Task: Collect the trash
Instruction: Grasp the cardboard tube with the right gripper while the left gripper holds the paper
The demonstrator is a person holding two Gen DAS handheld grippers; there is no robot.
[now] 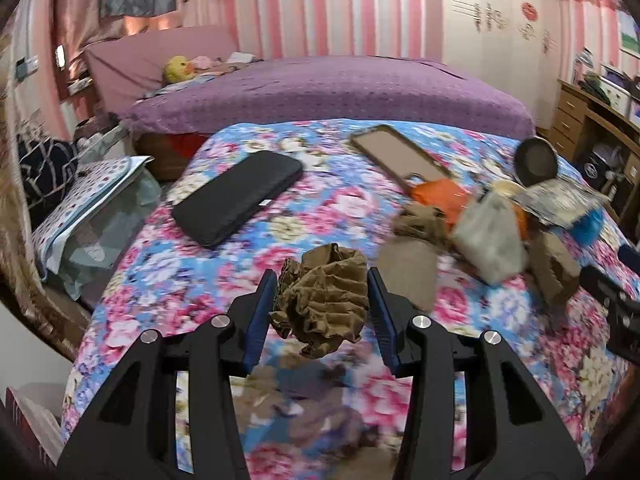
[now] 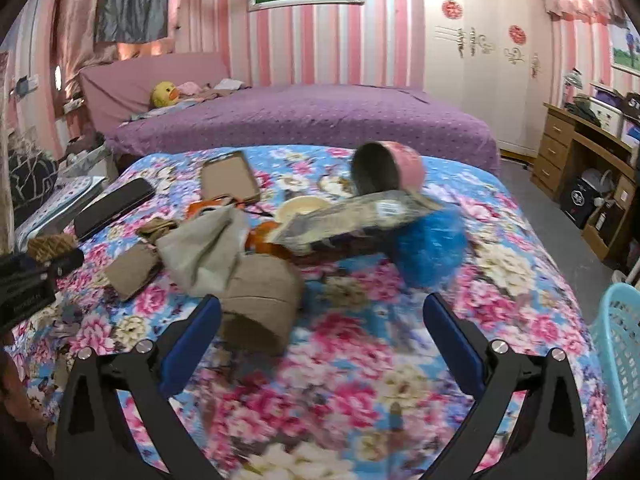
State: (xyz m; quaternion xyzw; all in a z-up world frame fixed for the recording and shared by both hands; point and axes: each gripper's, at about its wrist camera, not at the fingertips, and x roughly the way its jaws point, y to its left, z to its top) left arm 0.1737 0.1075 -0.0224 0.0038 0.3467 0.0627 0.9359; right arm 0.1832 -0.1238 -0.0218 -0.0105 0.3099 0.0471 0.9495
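Note:
My left gripper [image 1: 322, 290] is shut on a crumpled brown paper wad [image 1: 322, 296], which hangs a little above the floral bedspread [image 1: 160, 300]. That wad [image 2: 50, 246] also shows at the far left of the right wrist view, held in the left gripper. My right gripper [image 2: 320, 312] stands open above the bedspread [image 2: 360, 360], with nothing between its blue pads. A brown cardboard roll [image 2: 258, 304] lies just beyond its left finger. Behind that sits a heap of trash: a grey crumpled bag [image 2: 208, 248], a printed foil packet [image 2: 360, 216], a blue wrapper [image 2: 428, 248] and a pink cup [image 2: 388, 168] lying on its side.
A black flat case [image 1: 236, 196] and a brown tray [image 1: 400, 156] lie on the bedspread. A light blue plastic basket [image 2: 620, 352] stands off the bed's right edge. A purple bed [image 2: 300, 120] lies beyond, and a wooden desk [image 2: 580, 160] stands at the right.

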